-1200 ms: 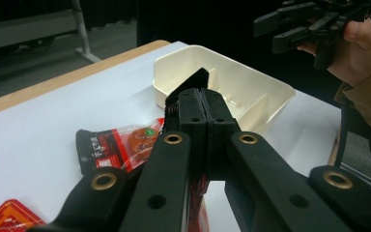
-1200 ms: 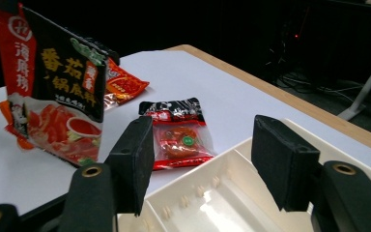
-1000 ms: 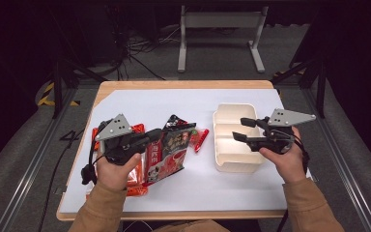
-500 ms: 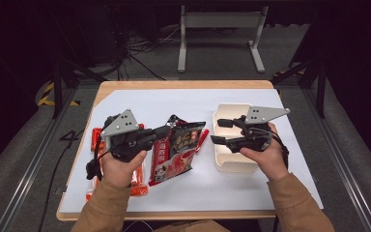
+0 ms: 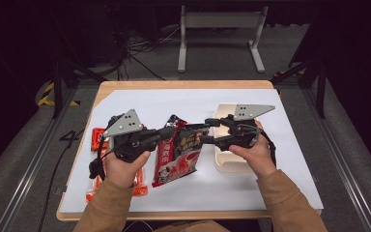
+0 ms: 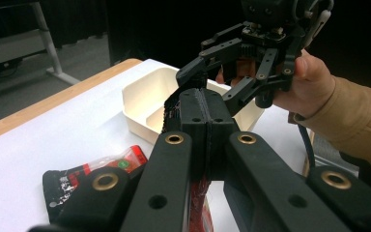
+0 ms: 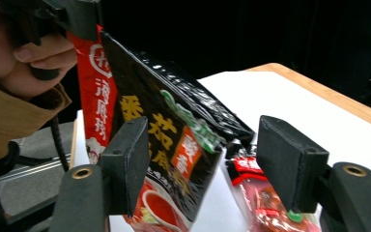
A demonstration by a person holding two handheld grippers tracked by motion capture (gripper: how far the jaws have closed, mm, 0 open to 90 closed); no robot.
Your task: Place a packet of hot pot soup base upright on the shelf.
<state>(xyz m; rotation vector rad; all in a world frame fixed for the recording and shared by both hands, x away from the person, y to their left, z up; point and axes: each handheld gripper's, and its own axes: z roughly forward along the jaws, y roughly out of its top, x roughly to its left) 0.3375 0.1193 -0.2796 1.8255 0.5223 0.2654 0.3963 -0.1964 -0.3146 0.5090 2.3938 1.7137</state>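
Observation:
A red and black snack packet (image 5: 178,157) hangs tilted over the white paper, held by its top edge. My left gripper (image 5: 173,131) is shut on that edge, and in the left gripper view its jaws (image 6: 205,121) press together on the dark foil. My right gripper (image 5: 207,131) stands open just to the packet's right. In the right gripper view the packet (image 7: 174,145) fills the gap between the two spread pads (image 7: 125,164), not pinched. The left gripper view shows the right gripper (image 6: 207,79) facing it with its jaws apart.
A white two-part container (image 5: 232,157) stands under my right hand, also seen in the left gripper view (image 6: 145,101). More red packets (image 5: 96,140) lie at the left by my left hand. One red packet (image 7: 265,198) lies on the paper below the right jaws.
My right gripper has moved left from over the container to the packet's right edge, still open. My left gripper has shifted slightly right with the packet.

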